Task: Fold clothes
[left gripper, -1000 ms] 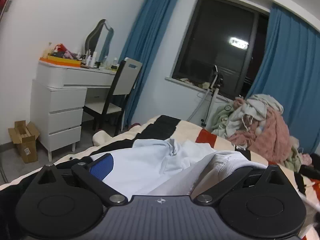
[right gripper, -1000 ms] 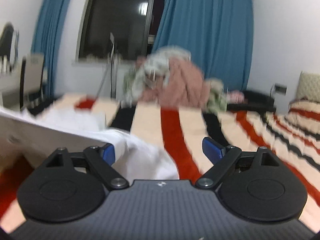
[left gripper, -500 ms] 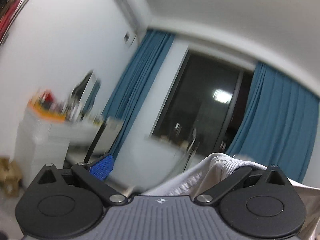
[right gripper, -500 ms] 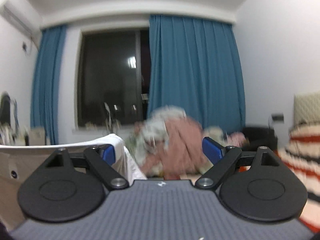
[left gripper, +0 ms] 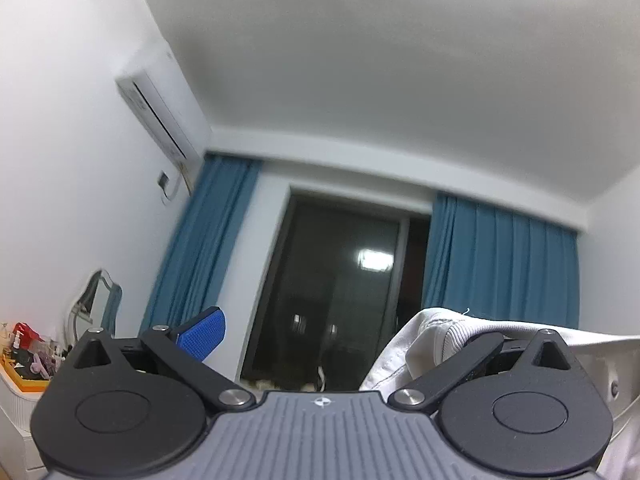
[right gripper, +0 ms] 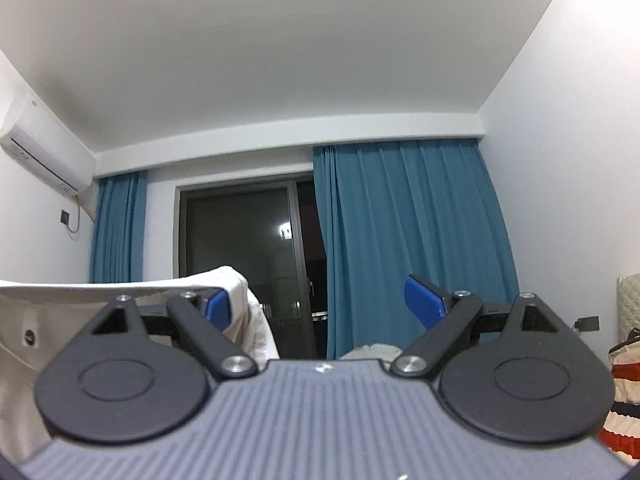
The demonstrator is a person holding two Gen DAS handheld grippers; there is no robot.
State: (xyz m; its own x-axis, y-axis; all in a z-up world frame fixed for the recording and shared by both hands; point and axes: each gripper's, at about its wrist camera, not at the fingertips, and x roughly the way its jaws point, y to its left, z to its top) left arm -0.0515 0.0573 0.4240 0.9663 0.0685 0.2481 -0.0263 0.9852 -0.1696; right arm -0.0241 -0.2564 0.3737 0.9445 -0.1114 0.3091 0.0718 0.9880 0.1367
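Note:
Both grippers are raised and point up toward the window and ceiling. My left gripper [left gripper: 340, 332] stands open; its left blue pad [left gripper: 202, 332] is bare, and a white garment [left gripper: 432, 340] is draped over its right finger, hiding that pad. My right gripper [right gripper: 320, 300] also stands open; the same white garment [right gripper: 236, 284] hangs over its left finger [right gripper: 218, 304], and its right blue pad [right gripper: 424, 300] is bare. The cloth stretches flat between the two grippers. The bed is hidden below the views.
Blue curtains [right gripper: 412, 240] flank a dark window [left gripper: 340, 292]. An air conditioner [left gripper: 156, 112] hangs on the left wall. A dresser with a mirror [left gripper: 96, 304] stands at the left. A striped pillow [right gripper: 624, 384] shows at the far right.
Both grippers have swung upward from the bed, lifting the white garment off it. The views went from the bed and clothes pile to the window and ceiling.

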